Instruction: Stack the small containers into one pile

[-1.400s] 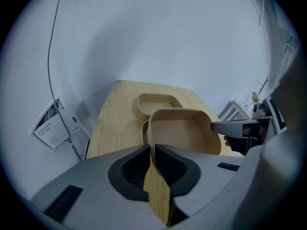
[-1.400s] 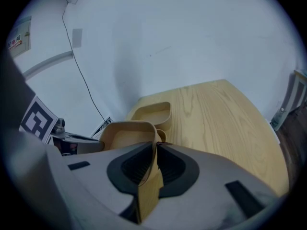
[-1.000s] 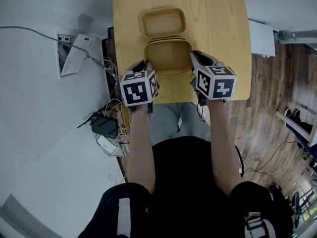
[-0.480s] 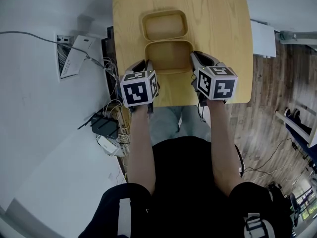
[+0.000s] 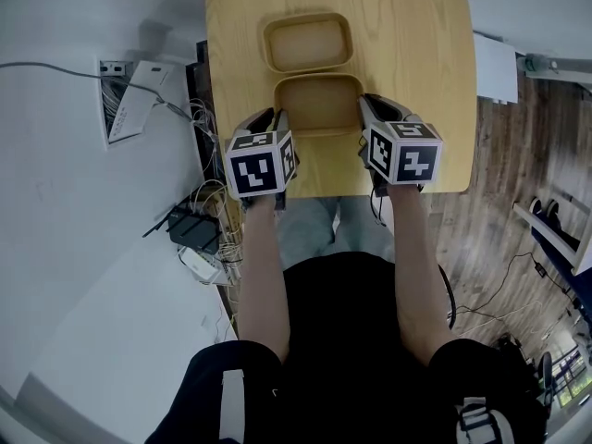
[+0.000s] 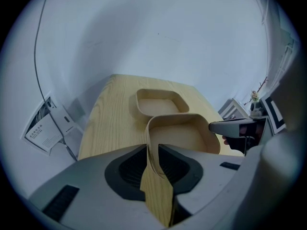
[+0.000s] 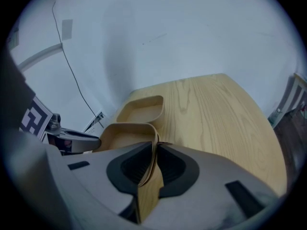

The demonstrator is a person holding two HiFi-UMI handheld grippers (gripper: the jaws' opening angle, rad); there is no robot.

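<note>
Two shallow tan trays, open side up, in a line down the middle of a pale wooden table point(image 5: 416, 63); no pile yet. Nearest the person, the near container point(image 5: 319, 104), gripped from both sides at once; hard to tell whether resting on the wood or raised just off it. Directly beyond, the far container point(image 5: 307, 42), untouched, its close rim meeting or all but meeting the near one's far rim.

On the near container's left wall, the left gripper point(image 5: 273, 123); in the left gripper view point(image 6: 152, 150), dark pads closed tight on that thin wall, rim standing upright between them, with the tray's hollow point(image 6: 184, 133) off to the right and the far container point(image 6: 160, 102) past it on the tabletop point(image 6: 115, 109).

On the opposite wall, the right gripper point(image 5: 368, 109); in the right gripper view point(image 7: 156, 150), pads against both faces of the wall, jaws easing open a little at this moment, wall not let go; hollow of the near container point(image 7: 124, 133) to the left, far container point(image 7: 141, 111) beyond, bare table point(image 7: 216, 114) to the right.

Marker cubes facing up toward the head camera; bare forearms running back to a dark top.

Left of the table, against white floor and wall: a tangle of cables point(image 5: 208, 211), a black box point(image 5: 192, 231), a white leaflet point(image 5: 139, 100). Right of the table, a plank floor point(image 5: 518, 183).
</note>
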